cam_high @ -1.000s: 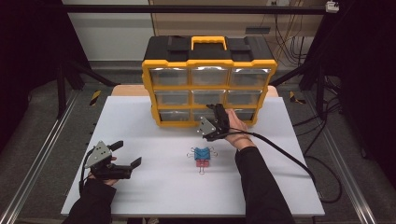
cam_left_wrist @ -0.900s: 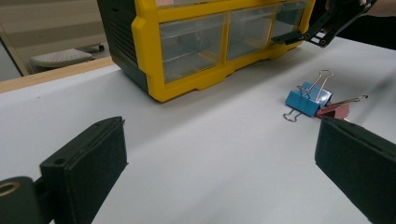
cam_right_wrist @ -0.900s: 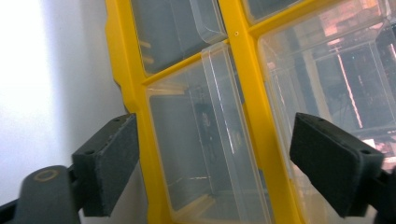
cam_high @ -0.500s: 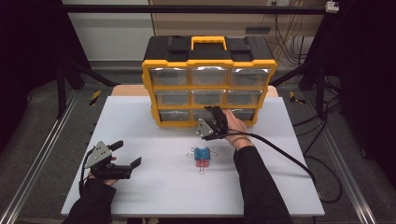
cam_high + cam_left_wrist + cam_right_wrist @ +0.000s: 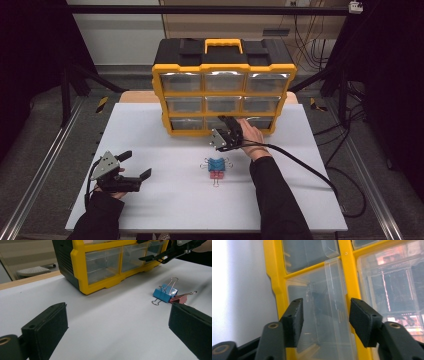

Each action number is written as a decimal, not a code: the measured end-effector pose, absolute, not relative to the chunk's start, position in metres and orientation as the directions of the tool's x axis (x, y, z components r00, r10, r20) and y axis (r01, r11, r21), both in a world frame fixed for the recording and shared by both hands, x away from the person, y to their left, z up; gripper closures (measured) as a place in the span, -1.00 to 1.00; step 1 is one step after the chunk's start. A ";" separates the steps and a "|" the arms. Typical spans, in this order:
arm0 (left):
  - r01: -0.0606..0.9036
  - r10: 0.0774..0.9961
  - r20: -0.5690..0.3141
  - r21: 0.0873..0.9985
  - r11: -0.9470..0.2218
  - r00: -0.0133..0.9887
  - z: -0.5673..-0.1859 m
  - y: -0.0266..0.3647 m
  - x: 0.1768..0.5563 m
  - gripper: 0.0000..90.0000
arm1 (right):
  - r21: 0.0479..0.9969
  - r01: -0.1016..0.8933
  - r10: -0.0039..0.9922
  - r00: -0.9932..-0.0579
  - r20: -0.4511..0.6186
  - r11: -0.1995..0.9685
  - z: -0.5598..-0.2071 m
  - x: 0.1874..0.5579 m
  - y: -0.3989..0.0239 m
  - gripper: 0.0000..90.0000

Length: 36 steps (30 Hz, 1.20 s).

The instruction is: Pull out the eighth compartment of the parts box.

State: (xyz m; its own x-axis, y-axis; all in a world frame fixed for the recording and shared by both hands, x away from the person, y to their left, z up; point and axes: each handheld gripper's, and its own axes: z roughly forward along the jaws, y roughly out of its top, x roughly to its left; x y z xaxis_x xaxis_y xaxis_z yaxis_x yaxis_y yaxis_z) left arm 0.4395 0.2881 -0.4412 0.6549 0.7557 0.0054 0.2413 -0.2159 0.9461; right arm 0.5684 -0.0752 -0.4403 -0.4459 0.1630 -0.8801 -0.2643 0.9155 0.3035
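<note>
Right tongs (image 5: 226, 121) at the bottom-middle clear plastic drawer (image 5: 322, 315) of the yellow-and-black organiser cabinet (image 5: 223, 67); jaws have just been closing, narrower than before, drawer handle between them, grip unclear. Left tongs (image 5: 135, 165) apart over the white bench (image 5: 165, 200), unmoved. No legible writing.

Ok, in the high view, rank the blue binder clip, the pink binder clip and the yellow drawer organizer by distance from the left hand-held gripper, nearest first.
From the left hand-held gripper:
1. Pink binder clip, to its right, mid-table.
2. Blue binder clip, touching the pink one on its far side; nearly a tie.
3. Yellow drawer organizer, at the table's back.
</note>
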 end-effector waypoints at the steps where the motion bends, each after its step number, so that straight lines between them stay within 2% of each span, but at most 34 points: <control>1: 0.241 0.756 0.005 0.946 -0.215 0.655 -0.441 0.288 0.440 -0.97 | 0.305 -0.264 0.165 -0.445 -0.880 0.915 -0.440 0.568 -0.075 0.06; 10: 0.242 0.756 0.004 0.946 -0.215 0.654 -0.441 0.288 0.440 -0.97 | 0.220 -0.287 0.107 -0.363 -0.926 0.932 -0.444 0.567 -0.074 0.26; 17: 0.241 0.756 0.005 0.946 -0.215 0.654 -0.441 0.289 0.439 -0.97 | 0.189 -0.296 0.087 -0.325 -0.942 0.936 -0.446 0.566 -0.074 0.40; 36: 0.241 0.757 0.006 0.946 -0.216 0.654 -0.441 0.288 0.440 -0.97 | 0.111 -0.308 0.034 -0.246 -0.969 0.945 -0.452 0.565 -0.073 0.57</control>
